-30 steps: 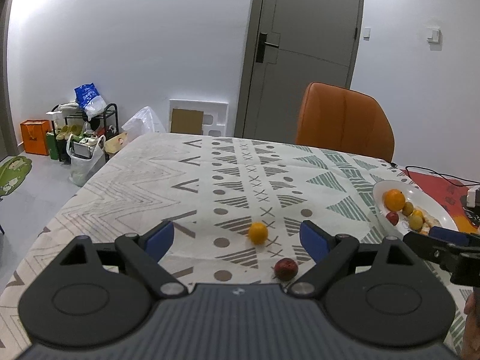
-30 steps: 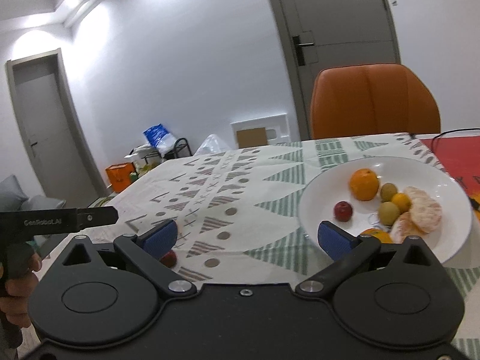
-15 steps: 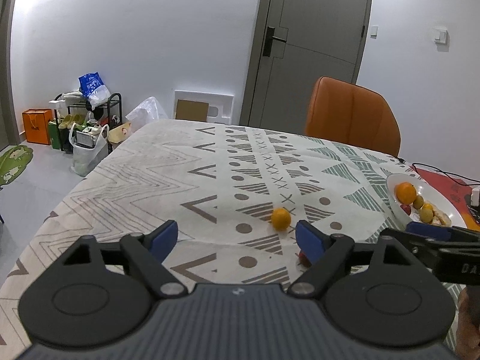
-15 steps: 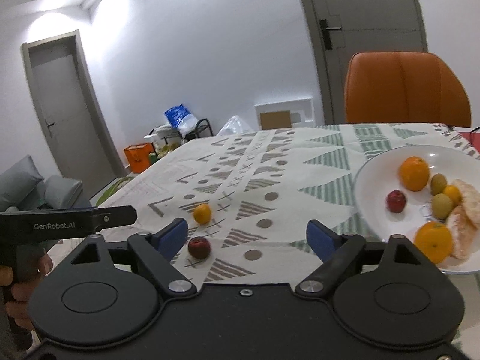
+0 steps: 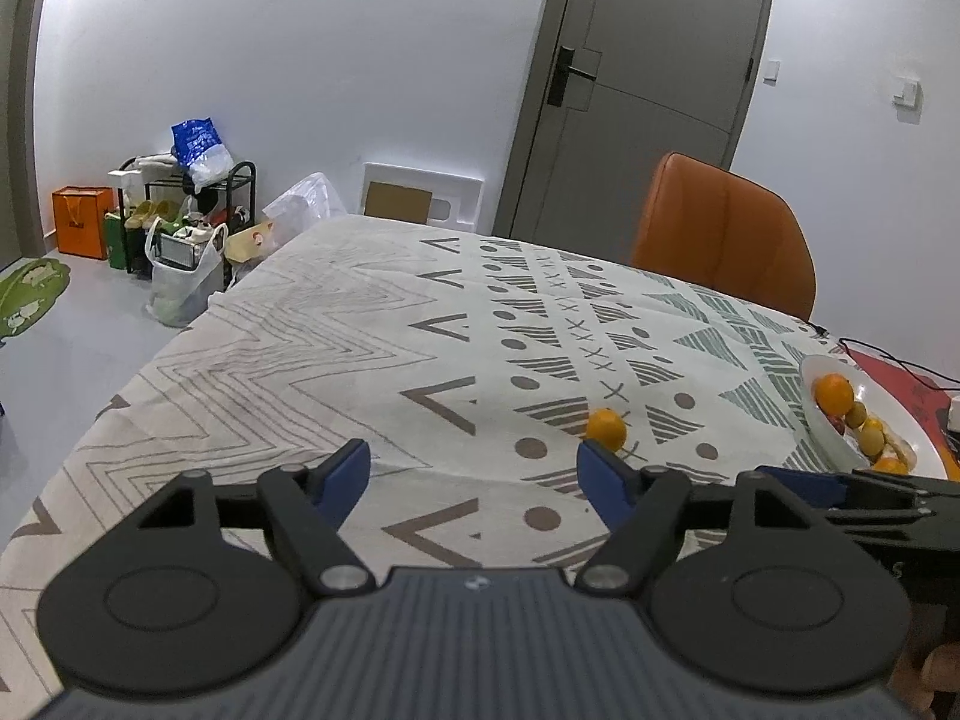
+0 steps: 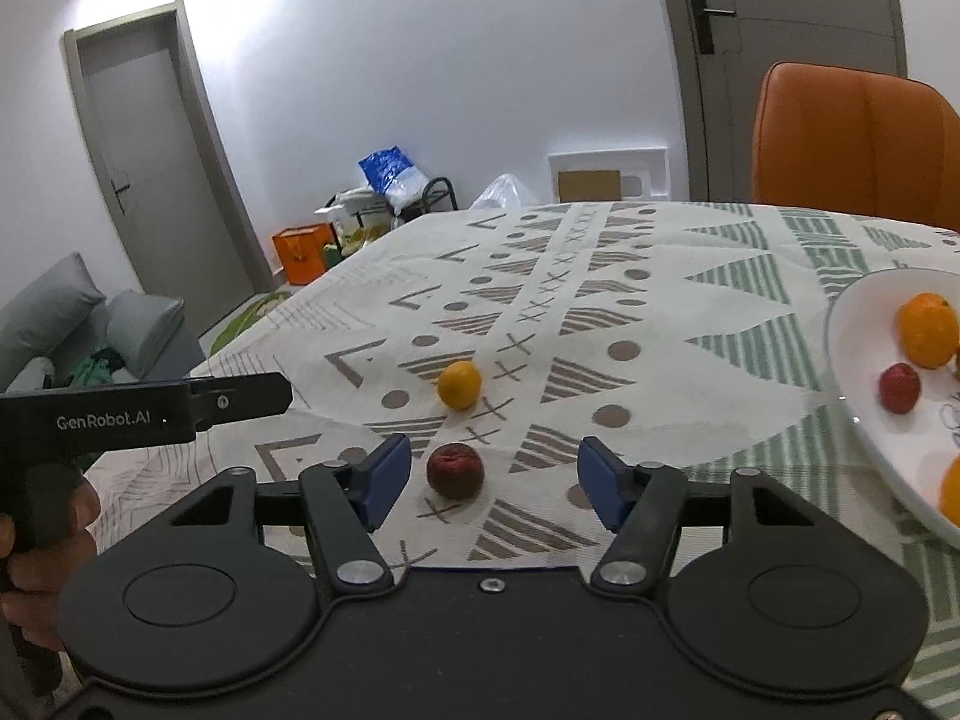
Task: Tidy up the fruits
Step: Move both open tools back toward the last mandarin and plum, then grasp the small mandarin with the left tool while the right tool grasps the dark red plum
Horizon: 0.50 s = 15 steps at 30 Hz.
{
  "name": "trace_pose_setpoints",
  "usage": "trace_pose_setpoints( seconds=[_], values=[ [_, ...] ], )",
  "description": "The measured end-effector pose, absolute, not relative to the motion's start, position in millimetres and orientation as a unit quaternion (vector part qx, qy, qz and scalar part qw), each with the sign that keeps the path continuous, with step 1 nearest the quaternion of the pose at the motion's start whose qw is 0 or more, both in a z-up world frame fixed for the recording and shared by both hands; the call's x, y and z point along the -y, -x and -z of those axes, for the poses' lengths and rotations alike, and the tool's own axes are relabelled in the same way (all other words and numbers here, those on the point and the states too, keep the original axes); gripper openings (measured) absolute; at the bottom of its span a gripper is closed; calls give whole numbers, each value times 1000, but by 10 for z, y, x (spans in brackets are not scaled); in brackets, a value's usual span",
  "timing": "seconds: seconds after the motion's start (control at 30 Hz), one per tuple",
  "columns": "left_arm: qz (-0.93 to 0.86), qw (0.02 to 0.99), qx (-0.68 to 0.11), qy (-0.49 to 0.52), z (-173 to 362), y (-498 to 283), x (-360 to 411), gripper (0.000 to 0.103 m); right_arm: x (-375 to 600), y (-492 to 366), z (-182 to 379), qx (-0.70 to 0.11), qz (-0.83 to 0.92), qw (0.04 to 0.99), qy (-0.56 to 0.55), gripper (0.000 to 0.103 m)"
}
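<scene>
A small orange [image 6: 459,384] and a dark red fruit [image 6: 455,470] lie loose on the patterned tablecloth [image 6: 660,312]. My right gripper [image 6: 494,483] is open and empty, and the dark red fruit sits just ahead, between its blue fingertips [image 6: 389,467]. A white plate [image 6: 864,420] at the right holds an orange [image 6: 927,330], a red fruit [image 6: 899,387] and other fruit. My left gripper [image 5: 474,477] is open and empty above the cloth. The small orange [image 5: 606,428] shows just past its right fingertip [image 5: 600,474]. The plate [image 5: 825,420] shows at the right there.
An orange chair [image 5: 723,234] stands at the far side of the table. A rack with bags [image 5: 180,210] stands on the floor at the left by the wall. The left gripper's body [image 6: 144,408] shows at the left of the right wrist view.
My right gripper has swung left from the plate, so the dark red fruit now lies between its fingertips. My left gripper has drawn back and left; the dark red fruit has left its view.
</scene>
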<state>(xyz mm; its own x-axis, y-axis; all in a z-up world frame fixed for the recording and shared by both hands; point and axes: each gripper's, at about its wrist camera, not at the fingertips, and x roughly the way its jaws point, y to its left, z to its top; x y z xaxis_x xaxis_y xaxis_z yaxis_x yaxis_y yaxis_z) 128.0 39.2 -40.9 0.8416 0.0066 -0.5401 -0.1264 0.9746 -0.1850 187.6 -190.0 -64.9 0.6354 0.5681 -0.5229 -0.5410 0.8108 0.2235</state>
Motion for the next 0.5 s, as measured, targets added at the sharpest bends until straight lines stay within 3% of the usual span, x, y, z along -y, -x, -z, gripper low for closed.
trace_pose_setpoints(
  seconds=[0.2,0.37,0.5],
  values=[
    [-35,951,-286,109,451,-1314,-433,75,1753,-1915,708,-307,-316,898,-11,53],
    [-35,951,-288,106,451,-1350,-406,75,1702,-1953,790,-317,-321,892,-6,23],
    [-27,951,-290,102,456,-1385,-346,74,1769,-1945,765,-316,-318,894,-12,23]
  ],
)
